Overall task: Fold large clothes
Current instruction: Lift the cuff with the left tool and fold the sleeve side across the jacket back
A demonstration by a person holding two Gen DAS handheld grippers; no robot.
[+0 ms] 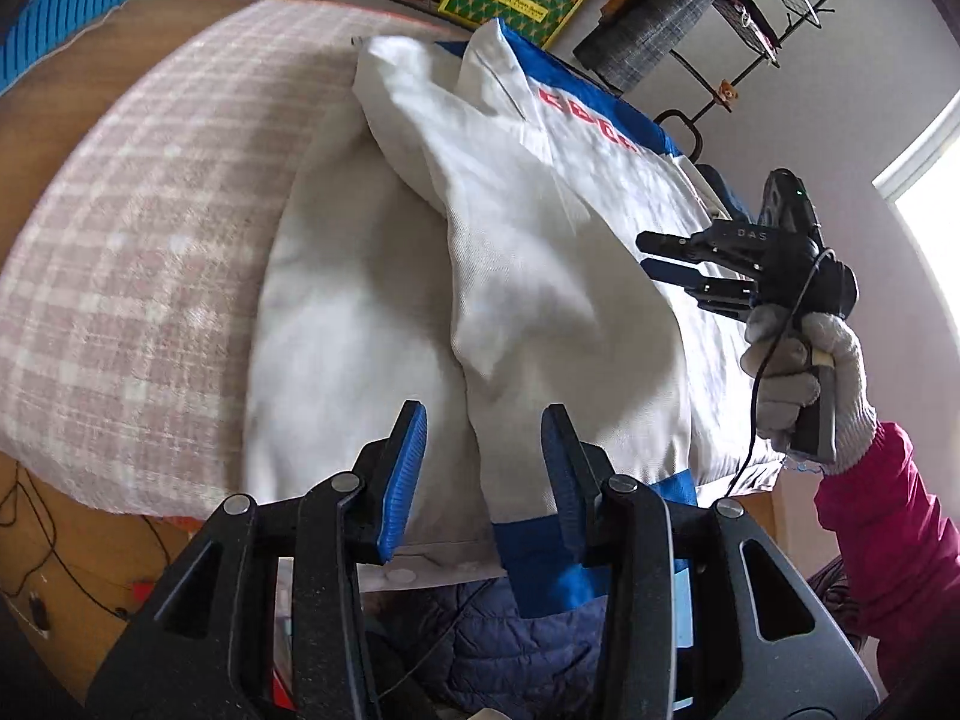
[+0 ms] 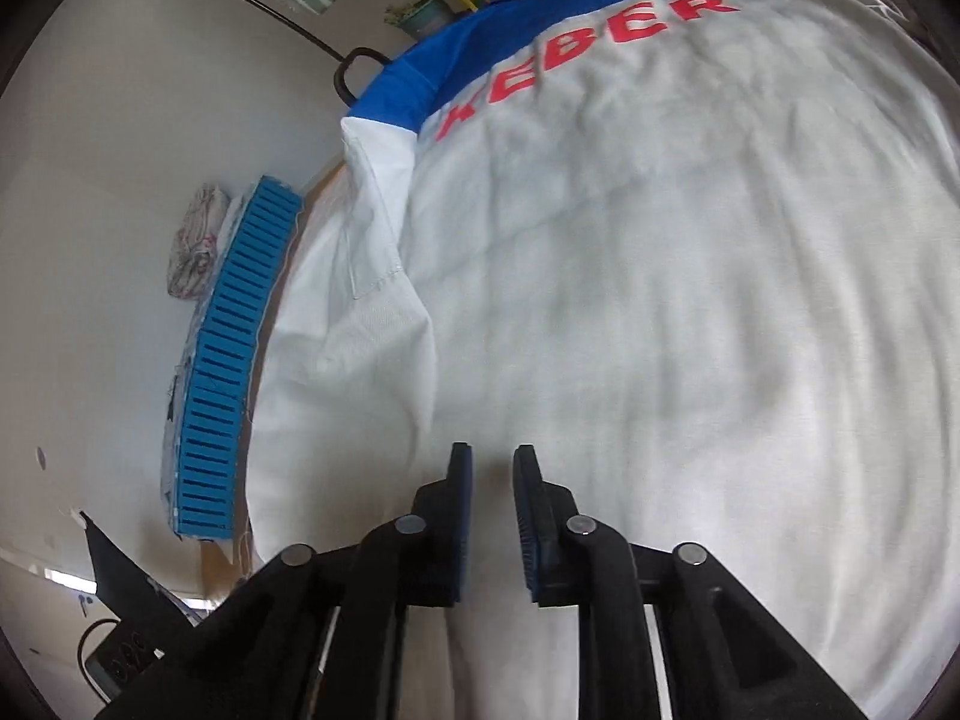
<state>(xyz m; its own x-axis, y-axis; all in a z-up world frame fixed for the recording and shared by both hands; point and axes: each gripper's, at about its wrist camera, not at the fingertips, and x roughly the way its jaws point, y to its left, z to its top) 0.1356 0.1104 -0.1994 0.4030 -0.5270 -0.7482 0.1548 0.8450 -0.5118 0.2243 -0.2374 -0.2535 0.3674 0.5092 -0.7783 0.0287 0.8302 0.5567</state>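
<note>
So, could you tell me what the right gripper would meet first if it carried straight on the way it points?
Most likely the white jacket: the right gripper points, open, at its back panel below the red lettering, though depth is unclear.

A big white jacket with blue trim and red letters lies spread on the checked bed. One white sleeve is folded across it.

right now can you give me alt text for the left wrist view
A white jacket with blue trim and red lettering lies on a pink plaid bedcover, one sleeve folded across it. The left gripper hangs open over the sleeve's blue cuff; at right, a gloved hand holds the right gripper above the jacket.
</note>
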